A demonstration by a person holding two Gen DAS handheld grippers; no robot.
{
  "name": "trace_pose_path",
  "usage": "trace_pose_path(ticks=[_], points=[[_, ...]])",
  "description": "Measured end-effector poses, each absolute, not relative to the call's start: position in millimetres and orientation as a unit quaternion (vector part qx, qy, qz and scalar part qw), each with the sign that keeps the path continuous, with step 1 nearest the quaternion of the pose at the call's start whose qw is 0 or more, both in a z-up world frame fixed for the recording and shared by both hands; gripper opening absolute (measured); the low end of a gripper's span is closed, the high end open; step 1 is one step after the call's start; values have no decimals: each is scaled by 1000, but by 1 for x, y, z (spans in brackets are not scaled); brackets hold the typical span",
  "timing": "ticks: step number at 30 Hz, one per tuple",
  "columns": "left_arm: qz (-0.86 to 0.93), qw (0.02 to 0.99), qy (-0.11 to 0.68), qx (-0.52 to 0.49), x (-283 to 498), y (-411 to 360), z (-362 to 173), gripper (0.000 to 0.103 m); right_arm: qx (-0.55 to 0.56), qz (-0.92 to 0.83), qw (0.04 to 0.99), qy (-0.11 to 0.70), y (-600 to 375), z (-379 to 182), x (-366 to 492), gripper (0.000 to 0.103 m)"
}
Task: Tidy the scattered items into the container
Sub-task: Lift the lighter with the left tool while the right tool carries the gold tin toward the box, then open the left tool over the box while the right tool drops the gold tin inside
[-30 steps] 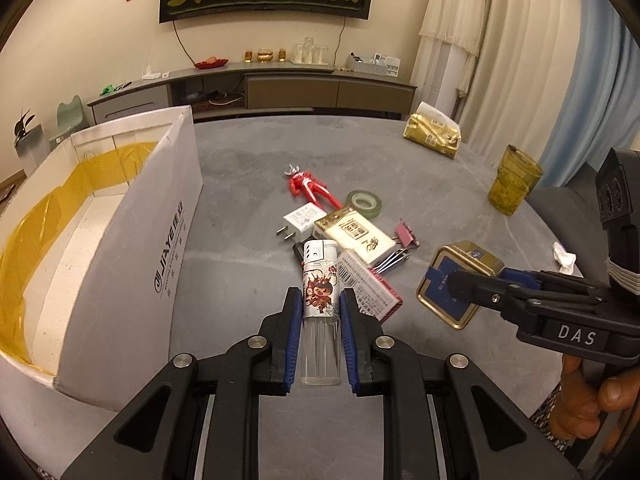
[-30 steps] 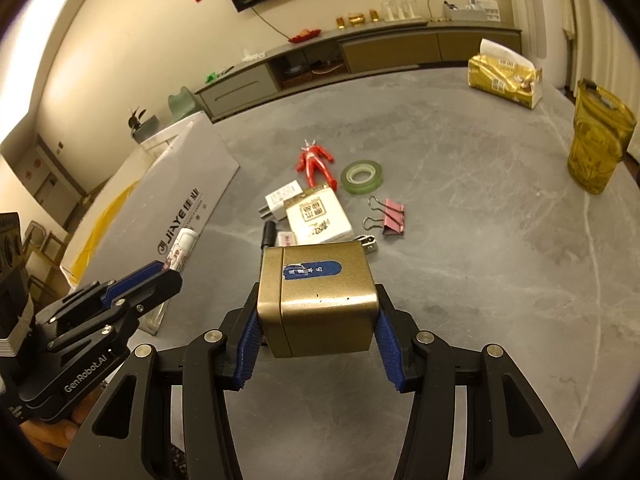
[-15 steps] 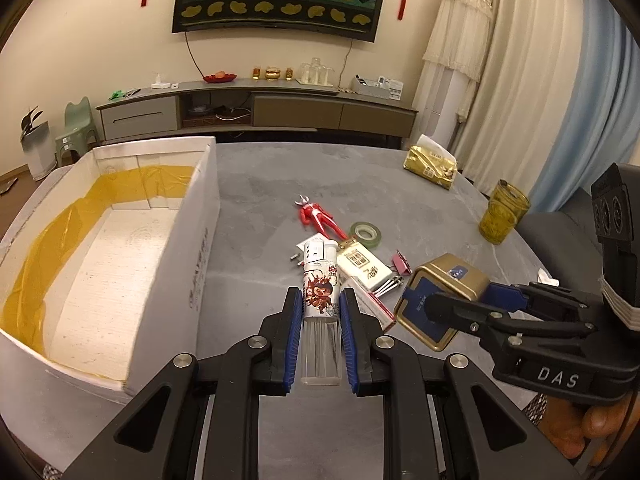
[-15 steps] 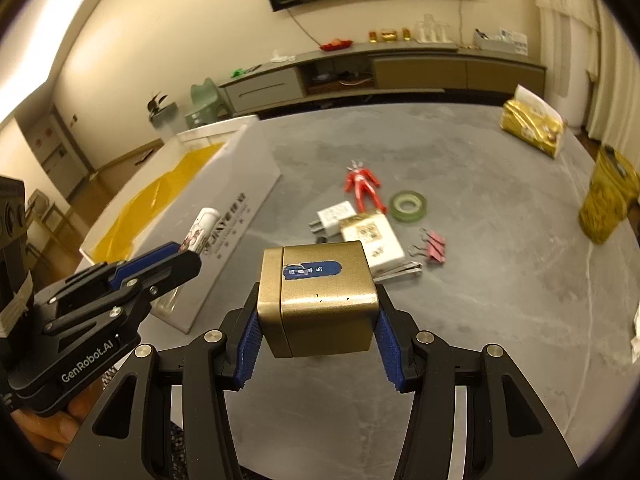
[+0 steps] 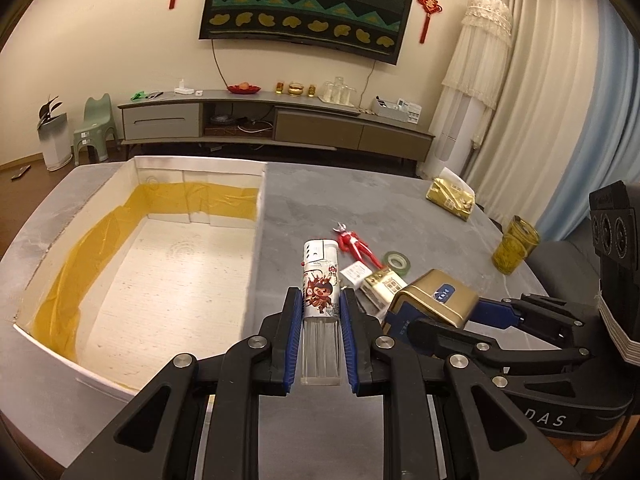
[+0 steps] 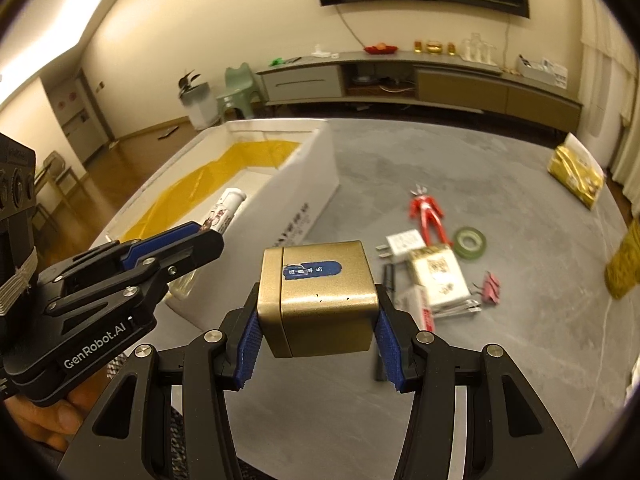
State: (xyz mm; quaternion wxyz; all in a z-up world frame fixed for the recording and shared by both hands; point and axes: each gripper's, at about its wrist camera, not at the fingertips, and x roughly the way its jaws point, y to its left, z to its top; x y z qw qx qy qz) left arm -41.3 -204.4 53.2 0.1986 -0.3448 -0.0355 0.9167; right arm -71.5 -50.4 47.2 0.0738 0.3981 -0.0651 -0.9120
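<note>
Gripping a lighter near its clear base, the left gripper has its blue-padded jaws closed to the lighter's width, the printed cartoon sleeve and white cap sticking out past the fingertips. The right gripper is clamped on a tin, a gold box with a blue label on top, its jaws spread wide against the two side walls. Both are held in the air above the table's near edge, the lighter just beside the right wall of the box, which stands open on the table's left side, white with yellow tape lining its inner walls. Beyond the jaws, a cluster lies mid-table: a red figure, a tape roll, a plug, a white pack and binder clips. The left view alone shows the box's whole floor and a yellow glass by the right edge; the right view alone shows the clips, and a hand under the left gripper.
</note>
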Motion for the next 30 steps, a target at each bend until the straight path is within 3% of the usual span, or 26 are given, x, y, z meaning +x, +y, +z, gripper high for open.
trace_pose_path(ticks=[20,30], points=[[929,155,-28,-336,-76,-281,66,20,401,-908,115,-36,-115,68,-144,54],[910,149,-36,-385,-124,-305,60,20,406,-903,140,-18,-139,72,-199,54]])
